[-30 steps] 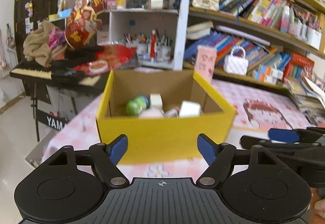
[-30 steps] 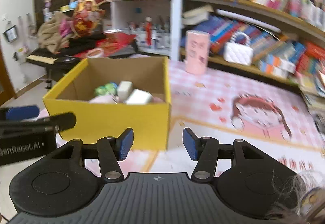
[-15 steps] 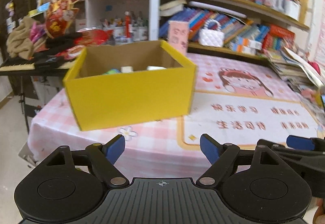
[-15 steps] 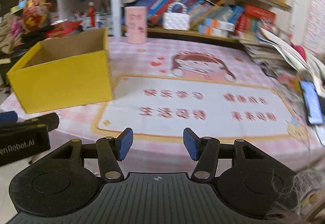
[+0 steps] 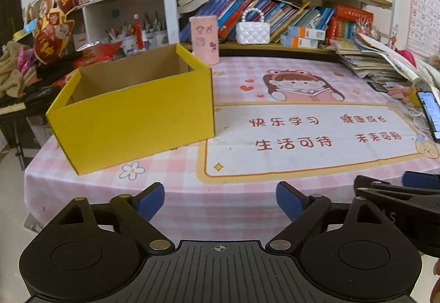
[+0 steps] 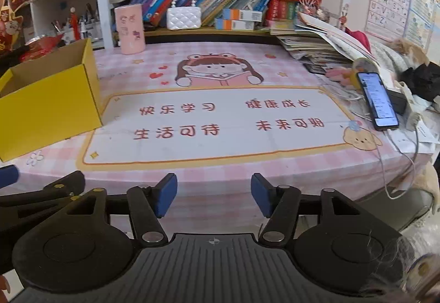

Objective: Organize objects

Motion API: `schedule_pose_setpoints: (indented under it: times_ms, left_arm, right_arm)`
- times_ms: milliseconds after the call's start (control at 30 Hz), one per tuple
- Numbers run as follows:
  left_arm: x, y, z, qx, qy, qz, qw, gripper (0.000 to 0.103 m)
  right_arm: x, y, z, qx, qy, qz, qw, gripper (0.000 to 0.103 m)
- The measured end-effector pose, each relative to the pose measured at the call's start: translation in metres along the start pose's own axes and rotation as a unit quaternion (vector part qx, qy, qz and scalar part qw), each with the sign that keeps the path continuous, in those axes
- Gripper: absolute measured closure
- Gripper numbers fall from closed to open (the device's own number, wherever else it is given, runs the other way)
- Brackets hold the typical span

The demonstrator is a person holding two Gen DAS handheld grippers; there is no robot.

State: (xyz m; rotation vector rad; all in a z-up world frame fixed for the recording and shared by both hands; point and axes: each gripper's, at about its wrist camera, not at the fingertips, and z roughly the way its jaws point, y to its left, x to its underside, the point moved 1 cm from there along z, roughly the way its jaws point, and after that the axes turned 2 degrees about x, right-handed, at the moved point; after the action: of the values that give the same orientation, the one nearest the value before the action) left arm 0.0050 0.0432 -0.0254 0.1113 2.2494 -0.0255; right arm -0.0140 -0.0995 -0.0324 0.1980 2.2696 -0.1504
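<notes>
A yellow cardboard box (image 5: 132, 116) stands open-topped on the left of the pink checked tablecloth (image 5: 247, 193); its contents are hidden behind its front wall. It also shows at the left edge of the right wrist view (image 6: 49, 107). My left gripper (image 5: 220, 201) is open and empty, held off the table's front edge. My right gripper (image 6: 214, 194) is open and empty, also off the front edge, to the right of the left one.
A pink cylinder (image 5: 205, 40) and a white quilted handbag (image 5: 252, 31) stand at the back by the bookshelves. A phone (image 6: 378, 101), cables and stacked magazines (image 6: 310, 51) lie at the right. A cluttered keyboard (image 5: 13, 106) is left of the table.
Both grippers have pulled back and away from the yellow box to beyond the table's front edge. The objects inside the box have dropped out of sight. Both stayed open.
</notes>
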Motion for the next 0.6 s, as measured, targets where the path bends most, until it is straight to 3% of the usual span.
schedule_pose_setpoints:
  times_ms: [267, 400, 600]
  left_arm:
    - [0.004, 0.009, 0.001, -0.026, 0.017, -0.025, 0.9992, 0.005]
    - [0.005, 0.012, 0.000, -0.033, 0.021, -0.033, 0.9987, 0.003]
    - [0.005, 0.010, 0.000, -0.040, 0.021, -0.020, 0.9988, 0.002]
  right_arm:
    - [0.004, 0.003, -0.001, 0.005, 0.002, -0.009, 1.000, 0.032]
    - [0.004, 0.003, -0.001, 0.014, 0.004, -0.006, 1.000, 0.020]
    - [0.005, 0.001, 0.000, 0.024, 0.005, -0.002, 1.000, 0.013]
